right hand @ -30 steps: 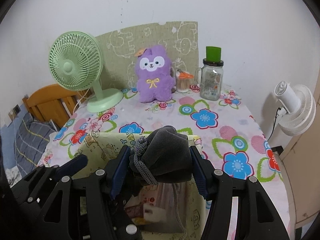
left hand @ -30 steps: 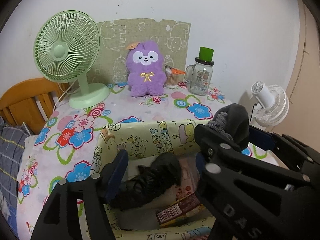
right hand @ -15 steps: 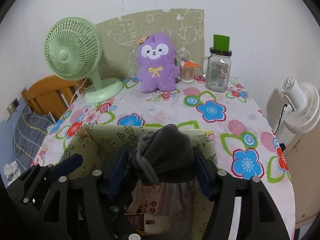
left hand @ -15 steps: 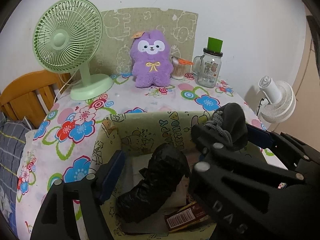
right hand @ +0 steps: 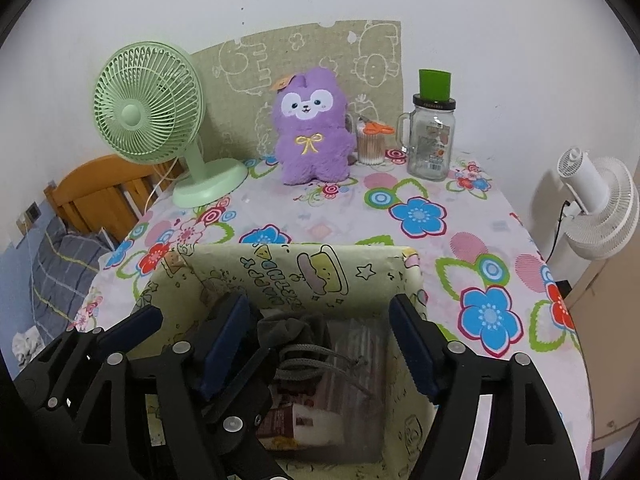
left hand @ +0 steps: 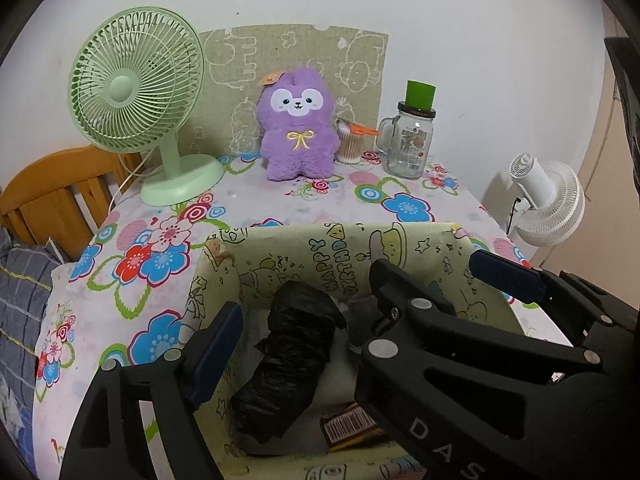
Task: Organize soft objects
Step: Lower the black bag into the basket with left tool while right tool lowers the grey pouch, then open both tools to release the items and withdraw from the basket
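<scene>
Both grippers hang over the yellow cartoon box [right hand: 304, 276], their jaws just widened. The right gripper [right hand: 320, 344] no longer holds the grey drawstring pouch [right hand: 288, 332], which has dropped inside; the left gripper [left hand: 304, 320] stands empty around the black bundle [left hand: 288, 364]. Beyond, the purple plush [right hand: 312, 128] waits untouched, probably next.

A plain white wall [right hand: 500, 32] stands behind the bench [right hand: 460, 248], which wears a flowered cloth. A wooden headboard [right hand: 100, 196] and grey checked bedding [right hand: 60, 264] lie at left; a white fan [right hand: 600, 204] stands at right.
</scene>
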`<state>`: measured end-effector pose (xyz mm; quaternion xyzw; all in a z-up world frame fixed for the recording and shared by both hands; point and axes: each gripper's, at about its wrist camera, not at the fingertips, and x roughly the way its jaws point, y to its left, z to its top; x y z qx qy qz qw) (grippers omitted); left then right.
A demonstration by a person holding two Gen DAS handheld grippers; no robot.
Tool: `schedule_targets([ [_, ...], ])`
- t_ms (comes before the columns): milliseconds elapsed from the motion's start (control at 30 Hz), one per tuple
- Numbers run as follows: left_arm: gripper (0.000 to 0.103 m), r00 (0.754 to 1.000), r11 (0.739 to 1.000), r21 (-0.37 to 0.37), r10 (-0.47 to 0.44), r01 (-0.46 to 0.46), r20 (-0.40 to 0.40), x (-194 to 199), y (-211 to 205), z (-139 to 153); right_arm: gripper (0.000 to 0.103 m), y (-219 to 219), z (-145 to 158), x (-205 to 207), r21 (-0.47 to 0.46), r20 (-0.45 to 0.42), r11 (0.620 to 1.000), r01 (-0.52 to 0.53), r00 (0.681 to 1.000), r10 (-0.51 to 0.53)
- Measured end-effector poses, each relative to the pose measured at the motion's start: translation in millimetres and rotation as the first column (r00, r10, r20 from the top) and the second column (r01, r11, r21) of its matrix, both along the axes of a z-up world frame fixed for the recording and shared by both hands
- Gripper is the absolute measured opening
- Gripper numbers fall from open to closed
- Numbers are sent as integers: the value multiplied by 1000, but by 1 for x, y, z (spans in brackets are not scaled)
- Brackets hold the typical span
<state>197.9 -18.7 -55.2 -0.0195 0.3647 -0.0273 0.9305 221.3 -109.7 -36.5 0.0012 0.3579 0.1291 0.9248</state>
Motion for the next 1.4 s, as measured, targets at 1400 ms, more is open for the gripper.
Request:
schedule_targets([
  [1400,102,997,1000,27,-4,2,78,-81,-22,32,97,-29,35,-94,-1,122,998,55,991,-54],
])
